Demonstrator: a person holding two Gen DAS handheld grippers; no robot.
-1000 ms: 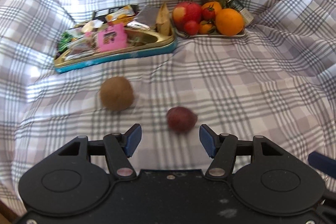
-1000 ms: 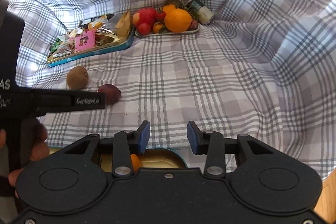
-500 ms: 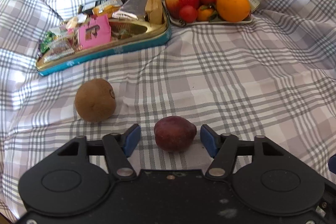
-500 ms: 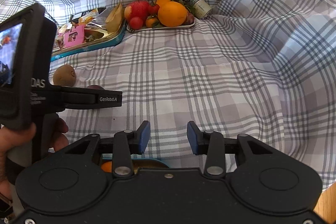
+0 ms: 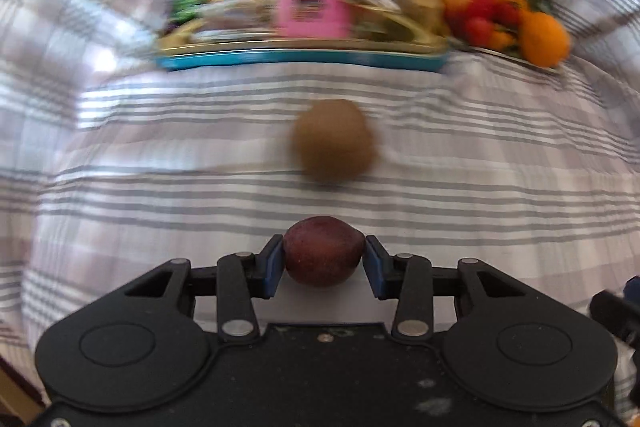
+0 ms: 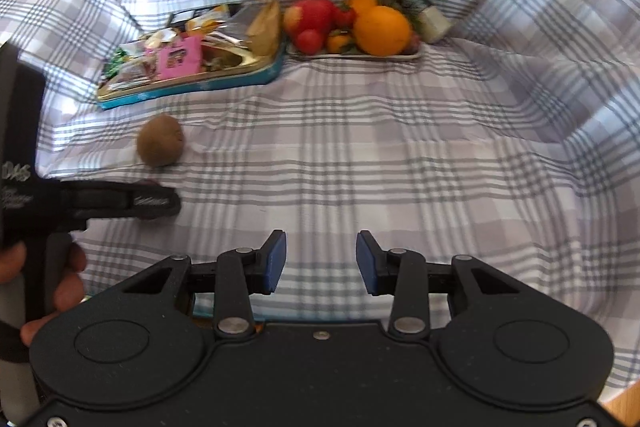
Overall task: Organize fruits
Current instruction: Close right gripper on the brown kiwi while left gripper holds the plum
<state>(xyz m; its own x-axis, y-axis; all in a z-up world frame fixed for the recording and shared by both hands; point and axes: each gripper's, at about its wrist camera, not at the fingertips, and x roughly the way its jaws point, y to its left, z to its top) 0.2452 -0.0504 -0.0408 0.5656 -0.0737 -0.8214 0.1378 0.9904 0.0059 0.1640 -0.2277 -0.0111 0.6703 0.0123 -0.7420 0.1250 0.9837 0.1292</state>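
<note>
Plaid cloth (image 6: 400, 167) covers the whole work surface, rumpled up at the back and sides; what lies under it cannot be told.

Teal-rimmed tin tray (image 6: 192, 89) at back left, piled with snack packets, a pink one (image 6: 178, 57) on top. Just right of it, touching or nearly so, the flat fruit tray (image 6: 360, 57): orange (image 6: 382, 31), red apple (image 6: 314, 15), small tomatoes, and a small can (image 6: 424, 13) lying on its side at the far right end.

Kiwi (image 6: 160, 141) alone on the cloth, in front of the tin tray, well apart from both trays.

Dark red plum-like fruit (image 5: 323, 251) sits between the blue pads (image 5: 274, 269) of the left tool (image 5: 324, 263), its long axis running pad to pad. The jaws are closing, and both pads appear to touch its ends. Left view is smeared by motion; the fruit itself is sharp.

Key relation (judgement): the fruit tray lies ahead and to the right of the held fruit; the kiwi stands directly ahead in the left view, and the tin tray's right corner flanks the path. A carry should lift clear and swing right of the kiwi.

Right tool (image 6: 321, 259) hangs over bare cloth, jaws partly apart, nothing between them. It is nearer the fruit tray but holds no fruit.
</note>
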